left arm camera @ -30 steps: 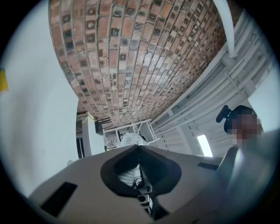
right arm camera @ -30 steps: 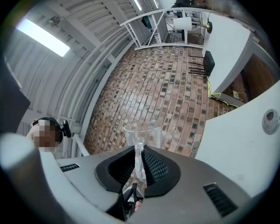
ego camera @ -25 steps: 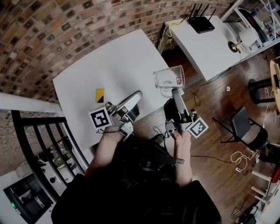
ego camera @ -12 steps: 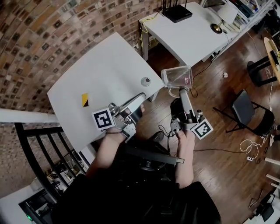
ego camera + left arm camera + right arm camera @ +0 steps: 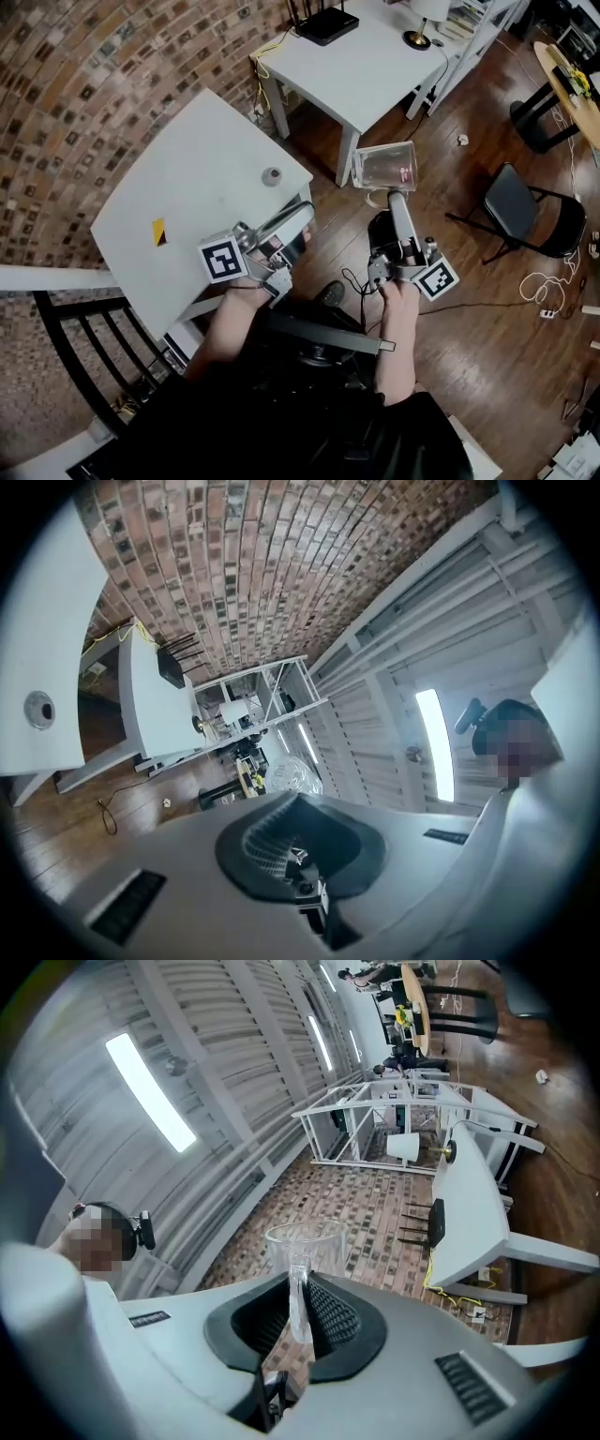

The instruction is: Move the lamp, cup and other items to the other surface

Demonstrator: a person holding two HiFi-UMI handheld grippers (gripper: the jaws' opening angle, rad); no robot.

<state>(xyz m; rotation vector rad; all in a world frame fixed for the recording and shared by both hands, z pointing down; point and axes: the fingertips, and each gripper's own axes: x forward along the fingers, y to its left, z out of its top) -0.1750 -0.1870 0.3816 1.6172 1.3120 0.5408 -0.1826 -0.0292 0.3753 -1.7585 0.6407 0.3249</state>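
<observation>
1. Near tabletop [image 5: 187, 169], at left: carries a small yellow item [image 5: 157, 231] and a small round object [image 5: 272, 175] near its corner. Both probably await transfer.

2. Left gripper [image 5: 302, 213]: held just off that corner. Its own view shows the jaws together at the tips with nothing between them.

3. Right gripper [image 5: 394, 194]: the jaws stand narrow, clamped on the handle of the clear cup [image 5: 384, 165]. The cup body projects beyond the jaw tips. It hangs over the wooden floor [image 5: 487, 309], between the two tabletops and touching neither.

4. Far tabletop [image 5: 375, 66], upper right: carries a black router [image 5: 323, 24] and the lamp [image 5: 420, 13] at its far end. With the lamp standing there, this is judged the receiving surface.

Hazards from this position:
- The grip is on the thin handle only. The cup's weight sits ahead of the pads, so a quick swing could pivot or slide the cup out. A drop onto the floor would likely break it.
- A low approach could strike the cup against the far tabletop's edge.
- A careless placement could knock the router.
- Loose cables [image 5: 539, 291] and a chair [image 5: 525, 211] on the floor, well to the right, could catch a foot.
</observation>
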